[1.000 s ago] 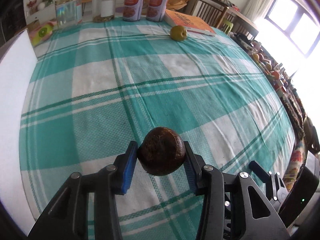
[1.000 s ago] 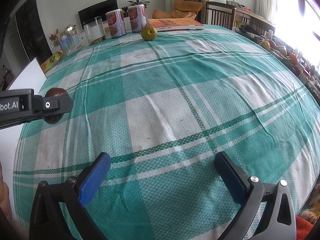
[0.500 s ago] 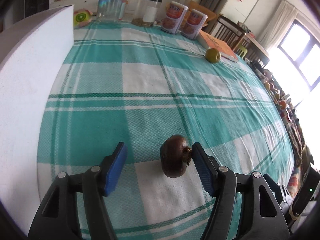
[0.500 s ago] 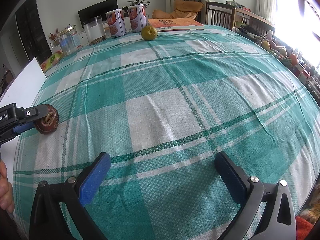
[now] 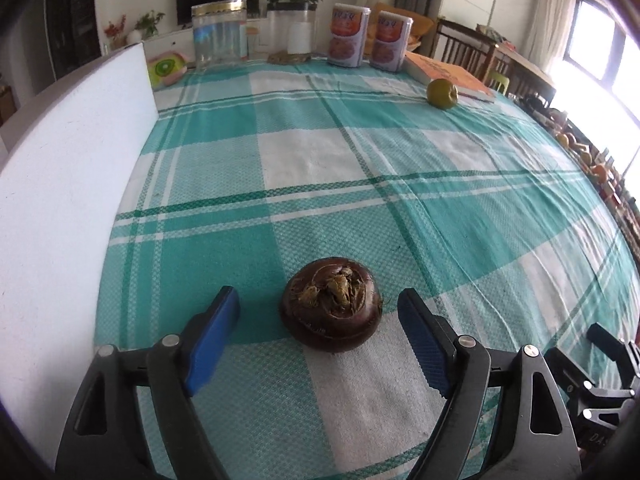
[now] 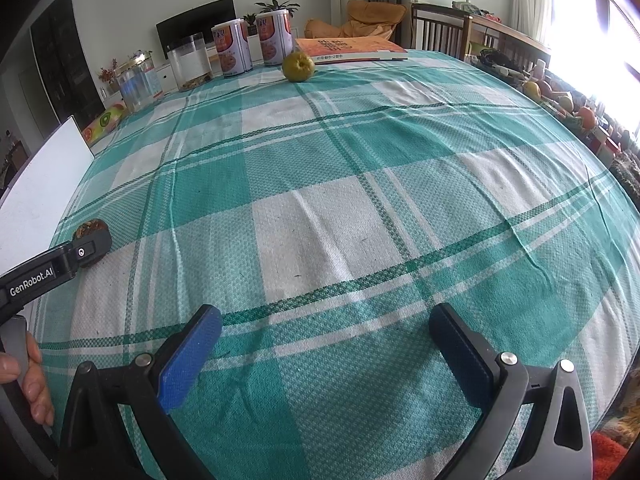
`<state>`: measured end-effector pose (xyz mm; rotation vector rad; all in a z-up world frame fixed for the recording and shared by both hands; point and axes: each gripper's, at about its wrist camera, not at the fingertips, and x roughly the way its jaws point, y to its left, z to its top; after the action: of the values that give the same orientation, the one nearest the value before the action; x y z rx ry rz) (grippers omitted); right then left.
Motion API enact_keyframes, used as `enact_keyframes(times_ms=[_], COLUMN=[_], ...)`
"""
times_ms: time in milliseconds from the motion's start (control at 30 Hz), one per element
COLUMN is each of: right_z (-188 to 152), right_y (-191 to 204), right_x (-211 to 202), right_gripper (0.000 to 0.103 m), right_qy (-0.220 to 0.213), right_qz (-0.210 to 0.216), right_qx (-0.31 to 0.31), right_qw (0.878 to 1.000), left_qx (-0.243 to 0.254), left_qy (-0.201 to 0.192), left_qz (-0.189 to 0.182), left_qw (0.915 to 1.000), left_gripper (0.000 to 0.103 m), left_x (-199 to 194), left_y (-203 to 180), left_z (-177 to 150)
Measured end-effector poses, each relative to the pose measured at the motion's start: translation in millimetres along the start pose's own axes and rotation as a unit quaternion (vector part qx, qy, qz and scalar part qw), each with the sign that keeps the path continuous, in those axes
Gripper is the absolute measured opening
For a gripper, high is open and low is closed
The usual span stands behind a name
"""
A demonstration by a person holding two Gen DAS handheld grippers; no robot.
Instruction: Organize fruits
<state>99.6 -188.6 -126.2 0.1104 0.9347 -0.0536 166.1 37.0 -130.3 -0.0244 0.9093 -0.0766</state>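
A dark brown round fruit [image 5: 331,306] with a rough dried top rests on the green checked tablecloth [image 5: 360,168]. It lies between the blue pads of my left gripper [image 5: 318,300], whose jaws are opening; neither pad touches it. The right wrist view shows the same fruit [image 6: 91,232] at the far left, half hidden by the left gripper's finger. A green-yellow fruit [image 5: 441,93] sits far back beside an orange book [image 5: 448,74]; it also shows as a green-yellow fruit [image 6: 298,65] in the right wrist view. My right gripper [image 6: 326,320] stands open over bare cloth.
A white foam board [image 5: 60,184] runs along the table's left edge. At the back stand two printed cans [image 5: 348,36], a glass jar [image 5: 219,32] and a clear container [image 5: 291,34]. More fruit [image 6: 560,98] lies off the right edge. A hand [image 6: 28,384] grips the left tool.
The left gripper lowered the dark fruit onto the cloth near the foam board and opened, letting it go. The fruit now sits top up. The right gripper stayed still.
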Motion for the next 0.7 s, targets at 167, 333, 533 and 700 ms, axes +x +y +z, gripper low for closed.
enact_keyframes(times_ms=[167,333,533,700], right_z=[12,107,237,294], right_y=[-25,-27,-6,18], right_x=[-14,4,104,175], right_gripper=[0.103,0.103,0.103,0.097], right_qy=[-0.005,-0.053,-0.024,0.012], right_qz=[0.111,0.075,0.109,0.100], right_qx=[0.051,-0.037,-0.060,-0.038], right_qw=[0.993,0.995,0.992,0.994], left_qx=[0.025,0.024,0.023,0.022], left_qy=[0.002,0.003,0.004,0.004], left_qz=[0.026,0.032,0.034,0.034], left_qw=[0.9993,0.9992,0.9991,0.9992], left_gripper=[0.091,0.094,0.095,0.095], left_x=[6,7,7,8], left_y=[-6,-6,-6,-6], left_z=[0,-1,0,0])
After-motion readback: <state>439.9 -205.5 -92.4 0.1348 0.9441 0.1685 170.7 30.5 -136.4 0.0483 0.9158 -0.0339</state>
